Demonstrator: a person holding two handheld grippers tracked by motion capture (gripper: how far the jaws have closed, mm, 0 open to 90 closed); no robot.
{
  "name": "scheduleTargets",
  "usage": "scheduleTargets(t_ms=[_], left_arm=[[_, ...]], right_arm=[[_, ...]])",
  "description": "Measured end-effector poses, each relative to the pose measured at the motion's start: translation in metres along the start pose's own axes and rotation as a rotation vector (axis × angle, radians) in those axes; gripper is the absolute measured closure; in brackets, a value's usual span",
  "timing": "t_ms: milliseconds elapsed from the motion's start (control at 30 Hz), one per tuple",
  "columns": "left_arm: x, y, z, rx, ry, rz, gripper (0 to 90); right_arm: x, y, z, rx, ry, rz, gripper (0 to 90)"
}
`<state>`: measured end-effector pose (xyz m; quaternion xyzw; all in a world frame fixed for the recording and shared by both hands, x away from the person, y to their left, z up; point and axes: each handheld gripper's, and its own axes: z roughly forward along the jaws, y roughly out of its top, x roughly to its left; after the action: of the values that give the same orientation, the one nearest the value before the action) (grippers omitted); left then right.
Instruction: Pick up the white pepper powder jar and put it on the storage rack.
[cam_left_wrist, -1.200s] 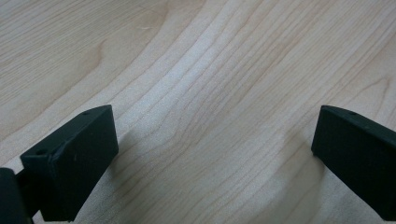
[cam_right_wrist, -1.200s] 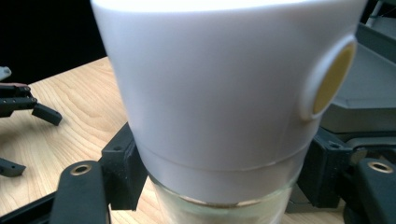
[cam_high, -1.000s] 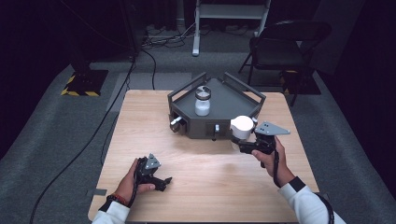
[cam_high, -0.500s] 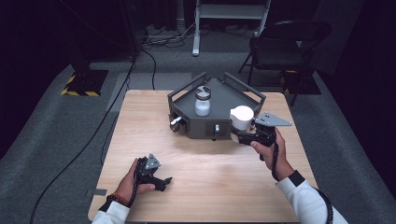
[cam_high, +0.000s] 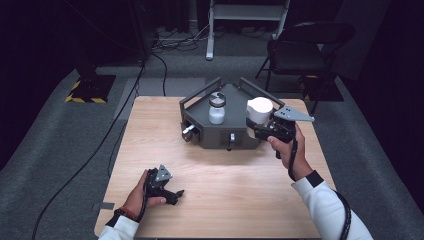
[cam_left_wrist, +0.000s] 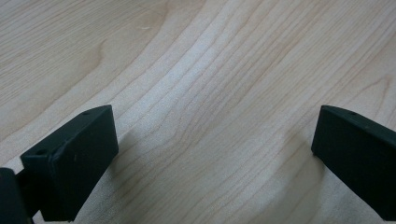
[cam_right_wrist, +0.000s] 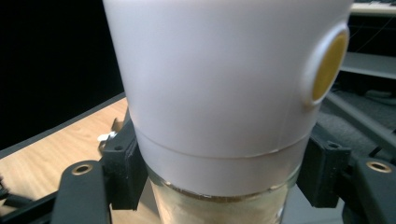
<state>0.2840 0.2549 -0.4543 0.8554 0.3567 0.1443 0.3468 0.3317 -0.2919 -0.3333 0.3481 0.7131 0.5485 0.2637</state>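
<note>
A white-capped glass jar (cam_high: 260, 109) with pale powder inside is held over the right end of a grey angular rack (cam_high: 216, 138). My right gripper (cam_high: 257, 132) is shut on it. In the right gripper view the jaws clamp the glass just below the white cap (cam_right_wrist: 224, 79), which carries a yellow dot (cam_right_wrist: 329, 60). A second small jar (cam_high: 216, 107) with white contents stands upright in the rack. My left gripper (cam_high: 174, 196) rests on the wooden table (cam_high: 240, 200) at the front left, open; bare wood lies between its jaws (cam_left_wrist: 215, 154).
The rack sits at the table's far middle, with a metal knob (cam_high: 189, 133) on its front left face. A dark chair (cam_high: 300, 50) stands behind the table on the right. Cables run over the grey floor at left.
My right gripper has carried the white-capped jar away from the person and a little up, to the rack's right end. The left gripper has stayed still.
</note>
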Motion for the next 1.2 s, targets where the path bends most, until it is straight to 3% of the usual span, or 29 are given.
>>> scheduleTargets(t_ms=[367,1200], left_arm=[[0.0,0.0,0.0,0.0,0.0,0.0,0.1],[0.0,0.0,-0.001,0.002,-0.003,0.003,0.1]], right_arm=[[-0.002,0.013,0.011,-0.024,-0.038,-0.013,29.6],[-0.011,0.0,0.053,-0.074,-0.055,0.036,29.8]])
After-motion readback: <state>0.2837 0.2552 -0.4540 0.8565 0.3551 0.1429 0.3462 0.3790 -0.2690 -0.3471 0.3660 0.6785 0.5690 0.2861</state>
